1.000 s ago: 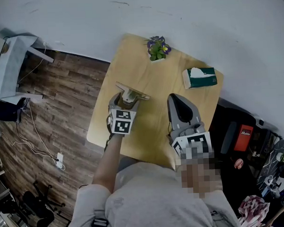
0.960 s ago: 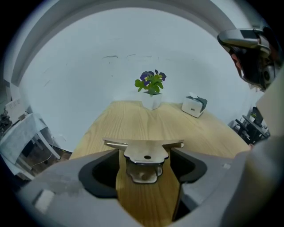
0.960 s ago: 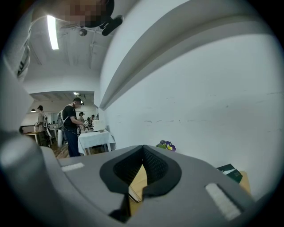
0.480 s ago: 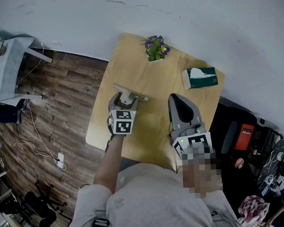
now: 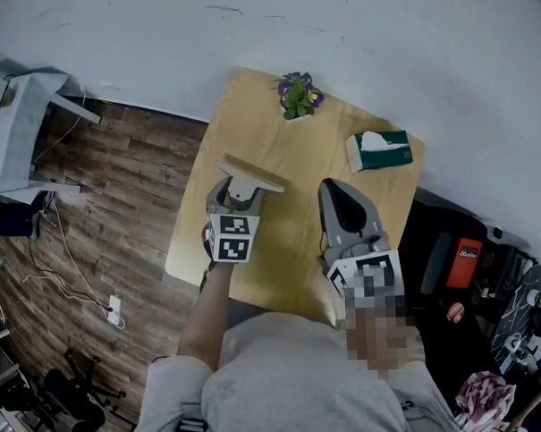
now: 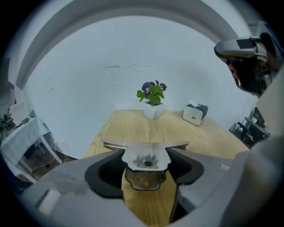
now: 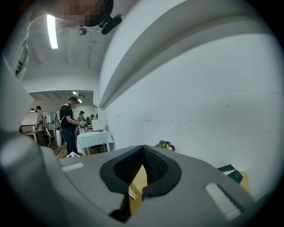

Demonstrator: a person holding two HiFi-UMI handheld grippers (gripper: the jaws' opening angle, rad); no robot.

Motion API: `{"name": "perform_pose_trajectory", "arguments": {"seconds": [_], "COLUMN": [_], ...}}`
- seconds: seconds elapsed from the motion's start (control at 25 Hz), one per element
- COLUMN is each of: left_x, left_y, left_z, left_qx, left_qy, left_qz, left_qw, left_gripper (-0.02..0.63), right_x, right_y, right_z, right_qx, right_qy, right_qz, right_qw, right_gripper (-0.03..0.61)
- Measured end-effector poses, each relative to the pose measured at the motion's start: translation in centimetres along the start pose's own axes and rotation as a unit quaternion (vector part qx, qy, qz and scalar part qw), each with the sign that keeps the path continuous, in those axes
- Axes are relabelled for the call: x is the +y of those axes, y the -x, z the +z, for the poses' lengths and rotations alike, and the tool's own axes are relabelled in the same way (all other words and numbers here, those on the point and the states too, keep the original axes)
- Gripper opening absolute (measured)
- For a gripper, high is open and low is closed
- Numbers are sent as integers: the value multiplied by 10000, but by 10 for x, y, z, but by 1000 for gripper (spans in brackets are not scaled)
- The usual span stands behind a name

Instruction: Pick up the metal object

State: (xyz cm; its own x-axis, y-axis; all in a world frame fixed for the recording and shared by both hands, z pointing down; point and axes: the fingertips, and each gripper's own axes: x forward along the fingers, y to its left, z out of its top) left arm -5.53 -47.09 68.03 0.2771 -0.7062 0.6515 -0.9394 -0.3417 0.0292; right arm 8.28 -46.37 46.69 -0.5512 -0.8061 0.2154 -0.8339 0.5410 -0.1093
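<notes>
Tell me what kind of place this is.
Probably a shared lab or workroom: a small wooden table against a bare white wall, a cabled power strip on the wood floor, and people at a cloth-covered table.

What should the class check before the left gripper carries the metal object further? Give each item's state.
1. Metal object between the left gripper's pads: ok. The jaws have just been closing and now press on it.
2. Grip centred, flange sticking out evenly on both sides: ok.
3. Object lifted clear of the table: cannot tell.
4. Right gripper shut, empty, apart from the left: ok.
5. Plant pot and tissue box well away at the table's far edge: ok.
</notes>
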Motion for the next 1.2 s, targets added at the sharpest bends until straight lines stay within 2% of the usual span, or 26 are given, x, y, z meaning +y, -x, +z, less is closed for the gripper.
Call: {"name": "perform_pose_trajectory", "arguments": {"seconds": [0.28,0.64,0.8,1.2], "left_x": [5,16,22,35], "left_y": [50,124,155,222], "left_z": [41,86,105,130], "left_qx": [-668,-1434,-1859,-2525], "left_qy": [25,147,155,69], "left_qz": [-32,-90,-132,-208], "left_qw": [9978,9895,9824,9674], "left_gripper": [304,304,304,304], "right_x": [23,51,62,91], "right_y": [12,32,41,64], "right_z": [18,46,58,84], "right_qx": [-212,-517,-634,-931], "right_qy": [106,293,363,552], "right_qz": [-12,-188,-308,-600], "right_qw": [9997,9981,9969,9923], "right_gripper": [0,0,0,0]}}
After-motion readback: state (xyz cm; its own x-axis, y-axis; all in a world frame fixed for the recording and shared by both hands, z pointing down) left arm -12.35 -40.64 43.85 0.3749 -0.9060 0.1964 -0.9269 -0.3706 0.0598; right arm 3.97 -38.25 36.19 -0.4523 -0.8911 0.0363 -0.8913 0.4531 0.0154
